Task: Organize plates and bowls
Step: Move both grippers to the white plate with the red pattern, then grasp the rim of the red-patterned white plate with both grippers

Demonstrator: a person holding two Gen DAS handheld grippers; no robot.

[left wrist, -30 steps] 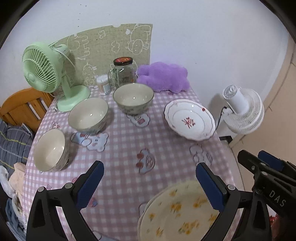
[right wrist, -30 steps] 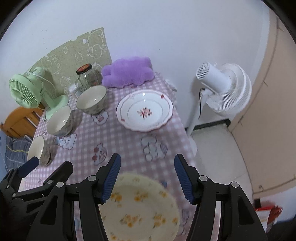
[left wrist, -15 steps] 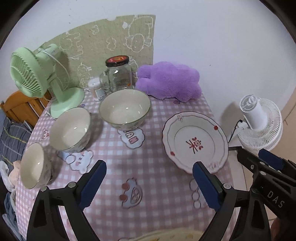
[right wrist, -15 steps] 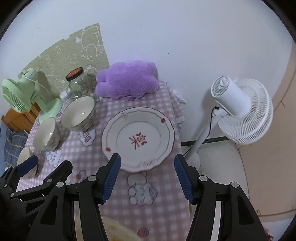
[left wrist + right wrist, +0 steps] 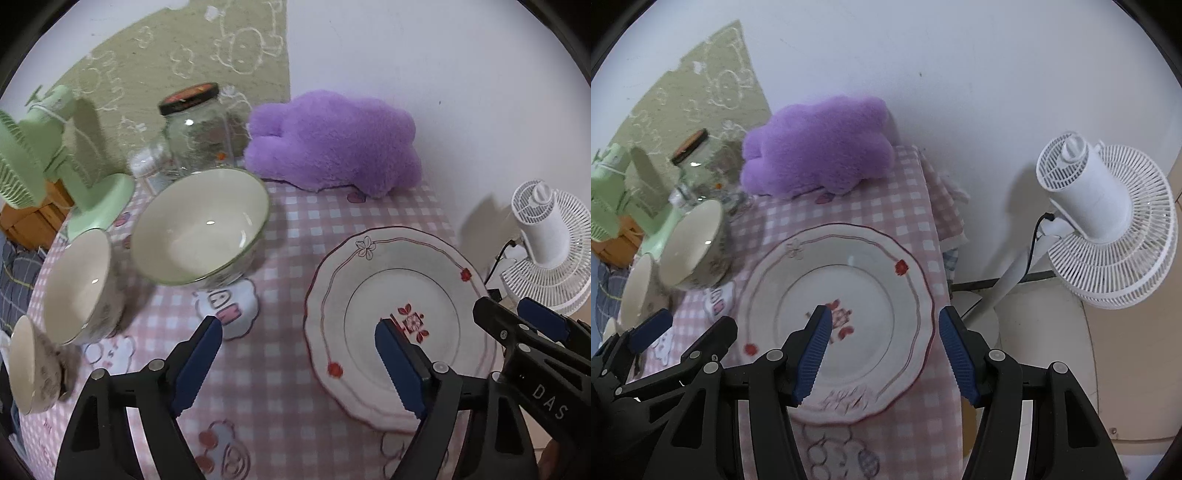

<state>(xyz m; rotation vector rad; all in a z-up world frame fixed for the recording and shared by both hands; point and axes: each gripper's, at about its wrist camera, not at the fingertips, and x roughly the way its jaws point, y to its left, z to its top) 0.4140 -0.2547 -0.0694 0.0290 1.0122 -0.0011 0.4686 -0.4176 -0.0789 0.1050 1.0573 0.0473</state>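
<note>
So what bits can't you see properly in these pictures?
- Smallest bowl: left wrist view, cut off by the picture's edge.
- Green fan: same view, its blades run out of frame.
- Plate: right wrist view, its near rim sits behind the right gripper.
- Jar: right wrist view, blurred, partly behind the purple cushion.

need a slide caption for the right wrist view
Open right gripper poised over the red-trimmed white plate on a pink checked tablecloth.

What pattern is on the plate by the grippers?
The plate is white with a red line border, small red flowers and a red centre motif; clearest in the right wrist view.
</note>
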